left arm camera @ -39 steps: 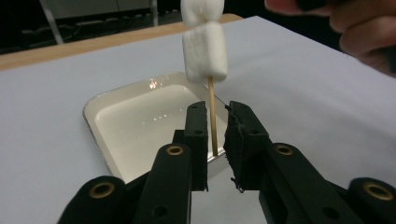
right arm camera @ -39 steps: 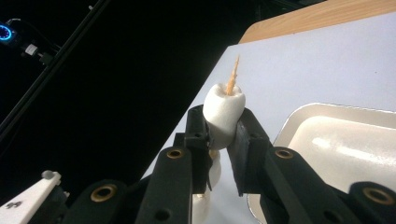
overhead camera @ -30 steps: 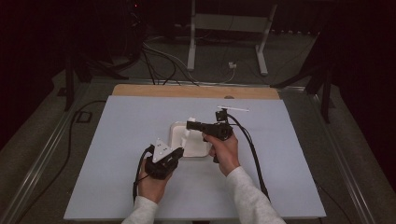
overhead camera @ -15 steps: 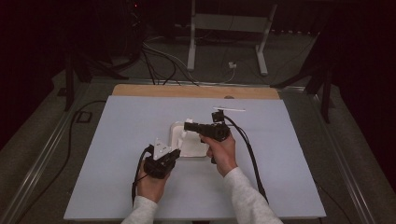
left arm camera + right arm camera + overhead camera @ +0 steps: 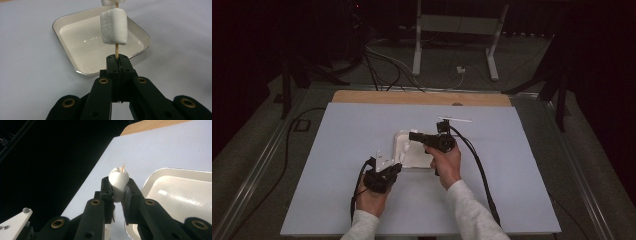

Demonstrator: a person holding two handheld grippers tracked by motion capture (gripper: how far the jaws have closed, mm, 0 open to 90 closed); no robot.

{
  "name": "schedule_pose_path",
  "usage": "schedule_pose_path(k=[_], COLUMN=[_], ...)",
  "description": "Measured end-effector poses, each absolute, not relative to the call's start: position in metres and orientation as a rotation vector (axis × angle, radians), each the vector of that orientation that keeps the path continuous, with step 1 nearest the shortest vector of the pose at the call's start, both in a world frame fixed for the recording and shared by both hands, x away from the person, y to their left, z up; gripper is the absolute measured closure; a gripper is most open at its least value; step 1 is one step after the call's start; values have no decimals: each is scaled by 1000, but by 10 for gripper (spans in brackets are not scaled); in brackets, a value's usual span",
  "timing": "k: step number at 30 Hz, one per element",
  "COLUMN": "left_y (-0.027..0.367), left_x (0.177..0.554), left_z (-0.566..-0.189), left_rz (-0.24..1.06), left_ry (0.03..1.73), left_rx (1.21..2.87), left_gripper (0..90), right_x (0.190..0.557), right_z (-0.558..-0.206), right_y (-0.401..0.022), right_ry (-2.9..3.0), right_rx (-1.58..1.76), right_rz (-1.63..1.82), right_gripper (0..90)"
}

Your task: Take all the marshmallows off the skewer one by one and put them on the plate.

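My left gripper is shut on the lower end of a thin wooden skewer that stands up over the white square tray. A white marshmallow is threaded on the skewer, with a second one above it at the frame's top. My right gripper comes in from the right and is shut on that upper marshmallow. The skewer's pointed tip pokes out of this marshmallow's top. The tray lies just beside these jaws.
The light blue table cover spreads wide around the tray. A thin white stick lies behind the right gripper. A wooden board edge runs along the back. The right gripper's cable trails toward the front right.
My right gripper has edged slightly to the left with the marshmallow. The left hand has sunk a little toward the front edge.
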State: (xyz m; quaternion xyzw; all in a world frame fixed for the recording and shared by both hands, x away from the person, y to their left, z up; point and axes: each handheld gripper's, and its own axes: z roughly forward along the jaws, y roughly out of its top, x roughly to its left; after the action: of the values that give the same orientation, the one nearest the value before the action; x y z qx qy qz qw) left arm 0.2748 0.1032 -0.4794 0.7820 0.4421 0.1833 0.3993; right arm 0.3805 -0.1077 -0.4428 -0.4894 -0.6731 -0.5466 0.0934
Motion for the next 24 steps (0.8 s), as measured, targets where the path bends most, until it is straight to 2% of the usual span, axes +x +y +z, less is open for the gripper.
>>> schedule_pose_path(k=[20,24], left_y=[111,118], left_x=[262,257], left_z=[-487,-496], left_rz=[488,483], left_ry=[1192,1223], left_rx=[2002,2039], left_gripper=[900,900], right_x=[387,392], right_z=[-456,-454], right_y=[-103,-114], right_ry=[-1909,-1815], right_rx=[-1502,-1571], right_rz=[-1593,-1669], right_gripper=[806,825])
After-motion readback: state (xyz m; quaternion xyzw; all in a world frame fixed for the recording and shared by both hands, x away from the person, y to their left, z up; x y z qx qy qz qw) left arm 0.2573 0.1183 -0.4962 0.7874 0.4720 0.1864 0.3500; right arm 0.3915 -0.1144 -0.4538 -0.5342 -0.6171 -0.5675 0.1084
